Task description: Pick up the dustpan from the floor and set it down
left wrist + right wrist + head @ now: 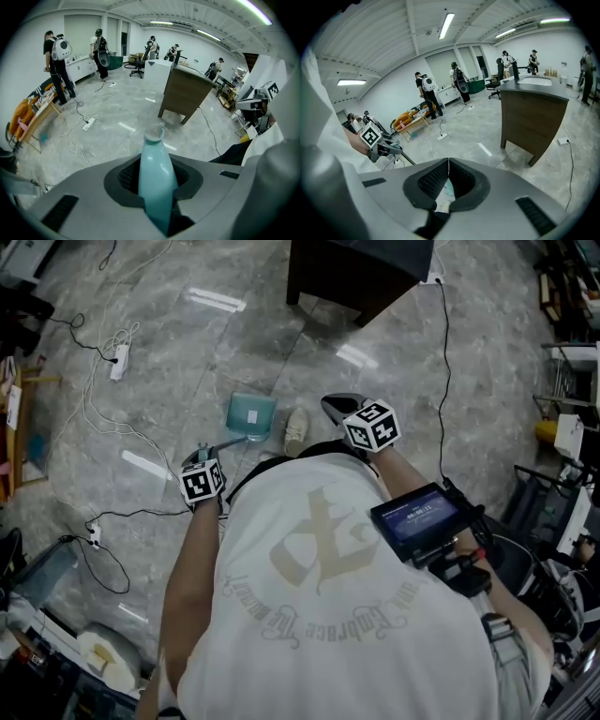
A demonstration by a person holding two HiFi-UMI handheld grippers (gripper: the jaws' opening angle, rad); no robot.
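The teal dustpan (251,415) lies out ahead of my left gripper (203,458), pan forward over the grey marble floor; whether it touches the floor I cannot tell. In the left gripper view its teal handle (157,183) runs up between the jaws of the left gripper (157,164), which is shut on it. My right gripper (332,405) is to the right of the pan, apart from it. In its own view the right gripper (448,161) is shut, tips meeting, with nothing held. A bit of teal (447,190) shows below those jaws.
A beige shoe (296,430) stands just right of the pan. A dark wooden desk (361,273) is ahead, with a black cable (444,343) beside it. A white power strip (119,362) and cords lie at the left. Several people (58,65) stand far off.
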